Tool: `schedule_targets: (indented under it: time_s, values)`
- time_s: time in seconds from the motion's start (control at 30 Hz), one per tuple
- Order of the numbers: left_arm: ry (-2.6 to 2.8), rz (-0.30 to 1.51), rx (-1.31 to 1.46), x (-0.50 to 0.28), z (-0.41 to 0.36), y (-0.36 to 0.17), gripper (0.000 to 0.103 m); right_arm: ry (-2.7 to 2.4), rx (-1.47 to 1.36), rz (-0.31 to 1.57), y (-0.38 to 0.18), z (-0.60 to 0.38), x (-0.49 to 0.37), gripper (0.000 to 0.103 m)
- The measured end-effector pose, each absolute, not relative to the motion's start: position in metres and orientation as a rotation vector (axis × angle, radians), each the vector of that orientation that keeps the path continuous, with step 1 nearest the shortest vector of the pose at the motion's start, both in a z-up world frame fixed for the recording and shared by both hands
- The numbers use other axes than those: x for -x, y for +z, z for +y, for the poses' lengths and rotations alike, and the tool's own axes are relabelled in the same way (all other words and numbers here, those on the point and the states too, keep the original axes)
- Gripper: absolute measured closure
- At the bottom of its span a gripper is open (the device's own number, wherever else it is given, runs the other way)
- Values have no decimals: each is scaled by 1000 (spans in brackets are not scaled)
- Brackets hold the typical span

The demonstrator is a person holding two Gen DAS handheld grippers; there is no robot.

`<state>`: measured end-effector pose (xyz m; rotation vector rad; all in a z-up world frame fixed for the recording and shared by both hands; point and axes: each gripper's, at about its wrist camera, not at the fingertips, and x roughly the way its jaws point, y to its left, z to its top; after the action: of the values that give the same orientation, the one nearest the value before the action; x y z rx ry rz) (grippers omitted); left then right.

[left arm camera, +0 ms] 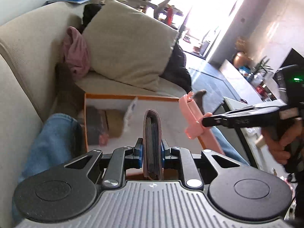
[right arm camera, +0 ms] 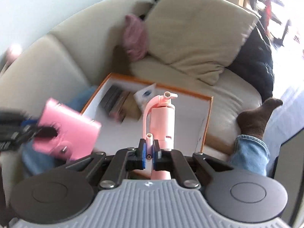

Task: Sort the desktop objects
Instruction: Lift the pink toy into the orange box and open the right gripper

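Wallet (left arm camera: 152, 142) and pink device (right arm camera: 163, 117) above orange-rimmed box (right arm camera: 207, 121).

Pink stick (right arm camera: 163, 117): smooth matt plastic; wallet (left arm camera: 152, 133) leathery; sofa (left arm camera: 28, 43) woven cloth.

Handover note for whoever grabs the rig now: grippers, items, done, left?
Left gripper: shut on the pink leather wallet, held above the orange-rimmed white box.
Right gripper: shut on the pink plastic folding stick, also over the box.
Done: dark and tan flat items and a white packet lie in the box.
Left: lower both held items in, release.
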<state>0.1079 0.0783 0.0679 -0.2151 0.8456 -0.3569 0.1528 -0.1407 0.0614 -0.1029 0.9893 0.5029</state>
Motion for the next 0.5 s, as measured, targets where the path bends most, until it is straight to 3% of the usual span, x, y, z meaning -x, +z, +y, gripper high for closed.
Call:
schedule_targets:
  time_s: [0.2,0.5]
  values:
    - [-323,904,210,-146,80,48,84,303,64,1094,-1,-131,-223,97]
    - [-319,984,200,-176,86,16,84,234,73,1202,-73,-129,-255,97]
